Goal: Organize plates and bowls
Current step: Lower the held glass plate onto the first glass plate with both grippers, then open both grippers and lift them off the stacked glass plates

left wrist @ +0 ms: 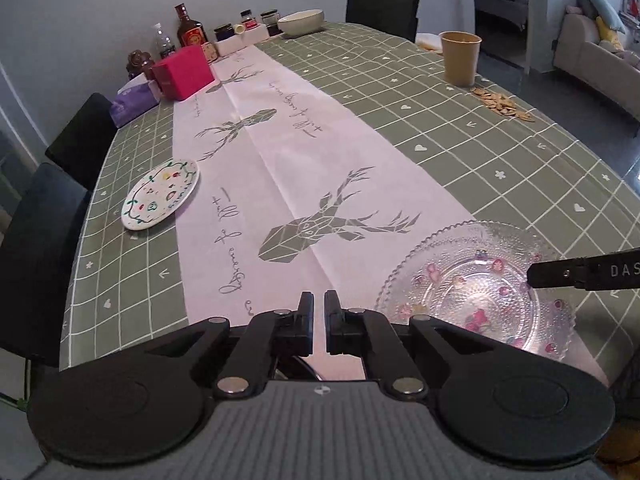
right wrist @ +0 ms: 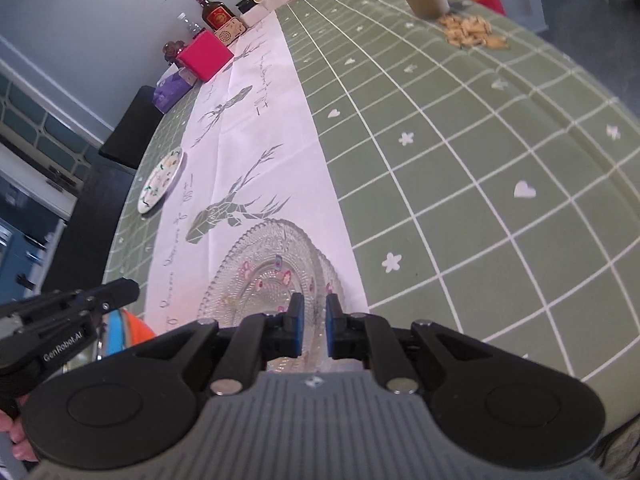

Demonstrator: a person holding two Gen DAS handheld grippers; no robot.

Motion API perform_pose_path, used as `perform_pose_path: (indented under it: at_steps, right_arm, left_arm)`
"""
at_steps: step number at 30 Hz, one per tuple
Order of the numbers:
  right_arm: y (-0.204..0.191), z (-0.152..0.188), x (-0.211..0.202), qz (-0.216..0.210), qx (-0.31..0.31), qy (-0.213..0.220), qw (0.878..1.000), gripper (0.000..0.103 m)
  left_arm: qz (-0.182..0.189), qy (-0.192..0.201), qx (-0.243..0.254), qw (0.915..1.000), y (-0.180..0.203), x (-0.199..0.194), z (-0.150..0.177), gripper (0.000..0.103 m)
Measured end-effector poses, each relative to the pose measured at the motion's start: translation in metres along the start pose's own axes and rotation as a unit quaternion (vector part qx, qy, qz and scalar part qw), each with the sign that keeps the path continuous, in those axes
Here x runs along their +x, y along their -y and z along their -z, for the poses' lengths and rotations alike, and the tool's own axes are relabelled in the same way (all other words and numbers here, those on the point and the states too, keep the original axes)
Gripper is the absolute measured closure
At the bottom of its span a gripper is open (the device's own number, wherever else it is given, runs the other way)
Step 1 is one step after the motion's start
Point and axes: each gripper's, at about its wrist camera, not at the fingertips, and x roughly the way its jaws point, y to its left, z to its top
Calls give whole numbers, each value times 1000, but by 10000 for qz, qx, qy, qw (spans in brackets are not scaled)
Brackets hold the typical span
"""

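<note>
Glass plate (left wrist: 476, 284), clear with a beaded scalloped rim and pink flower spots, lies at the near end of the tablecloth (left wrist: 460, 128), half on its white deer-print strip. Painted plate (left wrist: 160, 194), white with green vine border, sits left. Left gripper (left wrist: 318, 300), marked "GenRobot.AI", has fingers pressed together, empty. Right gripper (right wrist: 311, 304), marked "DAS", likewise nearly closed above the glass plate.

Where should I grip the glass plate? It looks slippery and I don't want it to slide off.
Probably by the beaded rim of the glass plate, on the edge nearest the right hand-held gripper. The plate lies flat and shallow on the tablecloth, so only the slightly raised rim gives the fingers something to close over. Come in low from that near side, one finger above the rim and one below.
</note>
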Motion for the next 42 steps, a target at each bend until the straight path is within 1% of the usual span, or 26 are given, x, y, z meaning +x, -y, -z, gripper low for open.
perform_pose_path:
  at_steps: [4, 7, 9, 12, 16, 19, 24, 27, 32, 34, 36, 37, 38, 40, 42]
  right_arm:
    - [-6, 2, 3, 369, -254, 129, 9989, 92]
    - [-8, 4, 5, 661, -458, 209, 9965, 94]
    - [-9, 4, 7, 635, -450, 187, 9968, 94]
    - [-9, 5, 11, 590, -438, 146, 9972, 94]
    - [-15, 8, 11, 700, -555, 234, 9957, 94]
    - [-16, 8, 12, 717, -570, 280, 9954, 94]
    - [-27, 14, 15, 939, -1000, 497, 9893, 93]
    - [-30, 16, 17, 988, -1095, 550, 9875, 92]
    - [-27, 15, 18, 911, -1054, 512, 9889, 84]
    - [-26, 16, 18, 907, -1036, 550, 9889, 84]
    - [-25, 16, 17, 883, -999, 552, 9895, 78]
    - [-24, 16, 17, 863, -974, 562, 9899, 70]
    - [-23, 16, 16, 849, -957, 573, 9901, 67]
    - [-23, 16, 15, 850, -933, 593, 9902, 66]
    - [-22, 15, 14, 841, -913, 615, 9904, 62]
  left_arm:
    - [-123, -43, -145, 9998, -8, 2, 1, 97]
    - [-332, 167, -132, 9992, -9, -4, 0, 97]
    - [-362, 247, -166, 9989, -12, -7, -2, 97]
    - [-376, 260, -238, 9987, -16, -9, -3, 97]
    - [-494, 337, -234, 9979, -18, -10, -3, 97]
    - [-512, 337, -290, 9977, -22, -10, -3, 97]
    - [-541, 286, -383, 9974, -26, -10, -2, 97]
    - [-506, 245, -456, 9974, -30, -10, -2, 97]
    - [-512, 295, -528, 9969, -36, -13, -2, 96]
    - [-544, 333, -537, 9965, -38, -15, -2, 96]
    - [-540, 338, -561, 9964, -39, -17, -2, 96]
    - [-531, 328, -561, 9965, -40, -17, -2, 96]
    - [-523, 321, -564, 9965, -40, -17, -1, 96]
    - [-514, 296, -543, 9968, -41, -17, -1, 95]
    - [-488, 323, -573, 9966, -43, -19, -2, 93]
